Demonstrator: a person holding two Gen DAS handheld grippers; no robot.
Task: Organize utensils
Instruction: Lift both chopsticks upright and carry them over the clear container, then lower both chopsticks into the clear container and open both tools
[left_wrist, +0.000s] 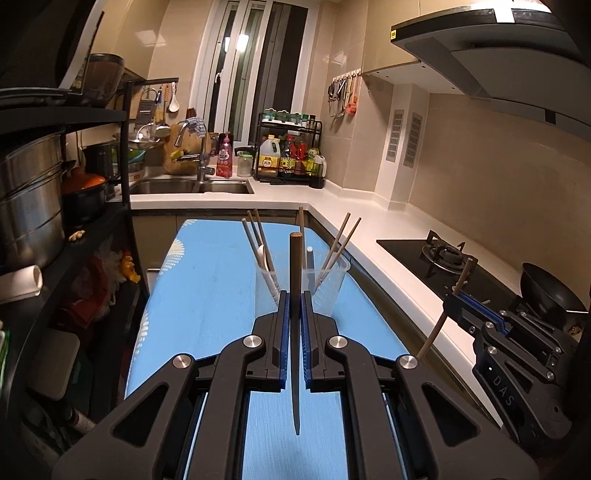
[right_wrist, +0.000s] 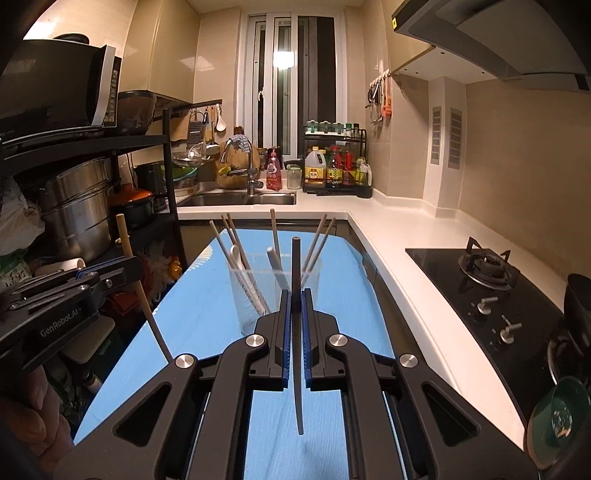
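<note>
Left claw (left_wrist: 295, 295) clamped tight on a brown chopstick (left_wrist: 295, 266), held upright between the blue pads, thick end up, thin tip hanging down between the black arms. Right claw (right_wrist: 295, 295) likewise pinched on a dark chopstick (right_wrist: 296, 266), upright, tip down. Both held above the blue board (left_wrist: 207, 295), on the near side of the clear cup (left_wrist: 338, 280). Seen from the left camera, right claw (left_wrist: 456, 295) off to the right of the cup, over the edge of the white counter (left_wrist: 369, 236), its chopstick (left_wrist: 443, 314) slanted. Seen from the right camera, left claw (right_wrist: 125, 266) off to the left of the cup (right_wrist: 240, 295), its chopstick (right_wrist: 136, 280) slanted too, with part of a hand (right_wrist: 33, 417) low at the left edge.

Standing on the blue board (right_wrist: 207, 306), clear cup loaded with several chopsticks leaning outward and a white spoon (right_wrist: 240, 266) on its left side. Beyond the cup: sink (right_wrist: 236, 199) with tap, red bottle (right_wrist: 273, 173), rack of sauce bottles (right_wrist: 336, 166). Right of the cup: black stove (right_wrist: 487, 269) set in the counter (right_wrist: 388, 236). Left of the cup: dark shelf with steel pots (right_wrist: 74, 210) and a microwave (right_wrist: 62, 85) on top.
</note>
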